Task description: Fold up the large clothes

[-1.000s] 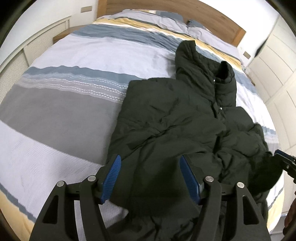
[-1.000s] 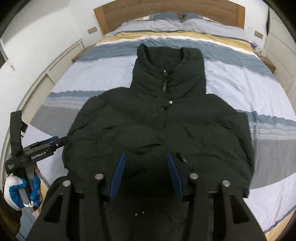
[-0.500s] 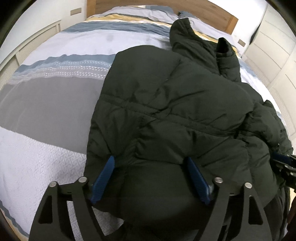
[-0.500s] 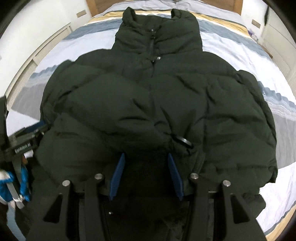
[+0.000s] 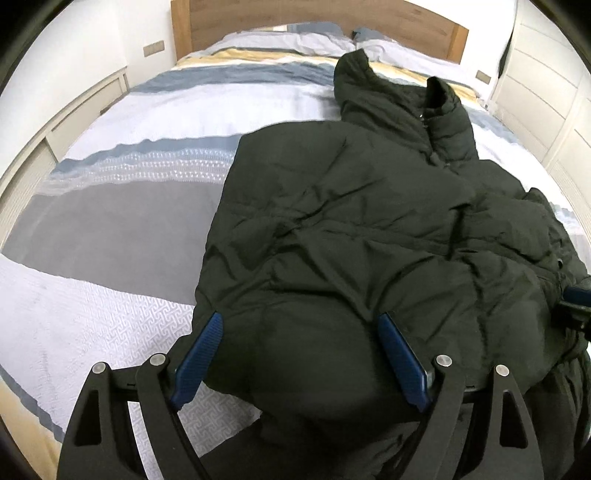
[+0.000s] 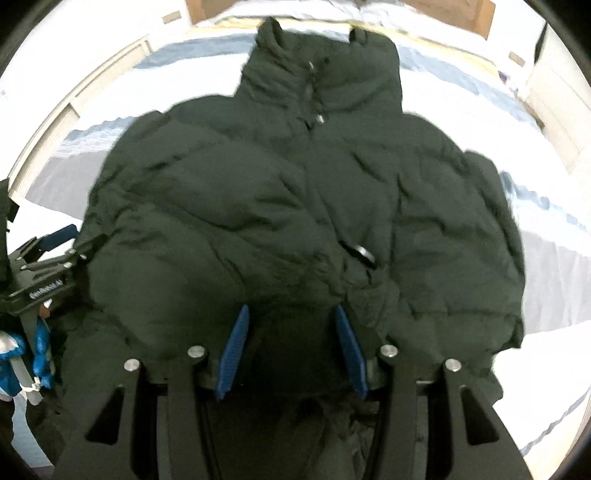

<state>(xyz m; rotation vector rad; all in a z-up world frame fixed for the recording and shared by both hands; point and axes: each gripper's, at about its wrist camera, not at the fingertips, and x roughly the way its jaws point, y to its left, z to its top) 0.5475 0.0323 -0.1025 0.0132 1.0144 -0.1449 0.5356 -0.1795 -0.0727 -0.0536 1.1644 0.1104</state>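
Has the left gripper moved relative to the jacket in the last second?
Yes. The left gripper has dropped closer to the jacket hem, and the headboard sits higher in frame; its jaws have just been opening around the hem.

Left gripper (image 5: 298,356): two matte black fingers at the lower edge of its wrist view, triangular cut-outs in the outer links, round silver pivot screws, ribbed blue pads (image 5: 199,360) on the inner faces.
Right gripper (image 6: 291,349): same black frame, silver screws and blue ribbed pads.
Left gripper body at the left edge of the right wrist view: white lettering.
Glove (image 6: 22,350), lower left there: blue and white.
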